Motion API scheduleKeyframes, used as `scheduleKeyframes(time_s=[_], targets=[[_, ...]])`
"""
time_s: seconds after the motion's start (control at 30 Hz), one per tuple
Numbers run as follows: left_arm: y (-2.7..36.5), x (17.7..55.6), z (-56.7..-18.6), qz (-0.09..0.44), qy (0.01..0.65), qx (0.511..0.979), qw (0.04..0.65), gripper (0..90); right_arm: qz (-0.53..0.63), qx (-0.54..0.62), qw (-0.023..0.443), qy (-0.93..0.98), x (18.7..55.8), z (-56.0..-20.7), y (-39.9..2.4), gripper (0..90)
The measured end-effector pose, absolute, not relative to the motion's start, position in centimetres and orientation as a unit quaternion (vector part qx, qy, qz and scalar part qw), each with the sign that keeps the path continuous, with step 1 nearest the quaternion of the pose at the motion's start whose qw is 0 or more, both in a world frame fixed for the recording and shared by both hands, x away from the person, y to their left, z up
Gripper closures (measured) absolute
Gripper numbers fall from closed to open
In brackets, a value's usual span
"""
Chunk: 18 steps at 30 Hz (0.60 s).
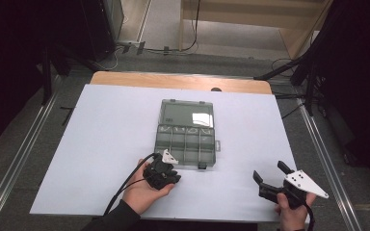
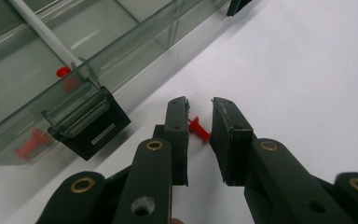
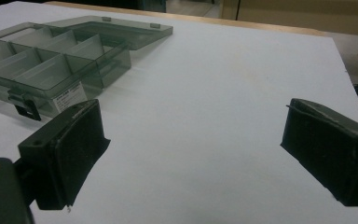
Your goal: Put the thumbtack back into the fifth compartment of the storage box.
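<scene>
A red push pin [image 2: 199,129] lies on the white table sheet [image 1: 106,144], just in front of a clear grey compartment box [image 1: 187,134] whose lid is open. My left gripper [image 2: 199,105] points down at it, the jaws narrow, one on each end of the pin and touching it. In the high view the left gripper [image 1: 172,177] sits at the box's near left corner. Two more red pins [image 2: 64,72] [image 2: 30,142] lie inside the box [image 2: 121,51]. My right gripper [image 1: 270,170] rests at the front right, jaws wide apart and empty [image 3: 191,130].
The box's black latch [image 2: 91,126] juts out close to the left jaw. The box [image 3: 51,65] lies far to the left in the right gripper view. The wooden table edge [image 1: 173,79] runs along the back, with cables on the floor beyond.
</scene>
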<state>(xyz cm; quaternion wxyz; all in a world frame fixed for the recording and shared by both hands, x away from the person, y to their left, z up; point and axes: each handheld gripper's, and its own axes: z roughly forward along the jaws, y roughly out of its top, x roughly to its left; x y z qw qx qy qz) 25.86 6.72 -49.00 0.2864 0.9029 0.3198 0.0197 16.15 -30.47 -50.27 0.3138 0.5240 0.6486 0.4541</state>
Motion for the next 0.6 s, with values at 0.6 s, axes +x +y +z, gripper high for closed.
scheduleKeyframes(time_s=[0.6], targets=[[7.5,26.3,-48.0,0.01,0.312,0.899,0.306,76.2,0.455,0.523,0.313,0.649,16.1,-50.3,-30.5,5.8]])
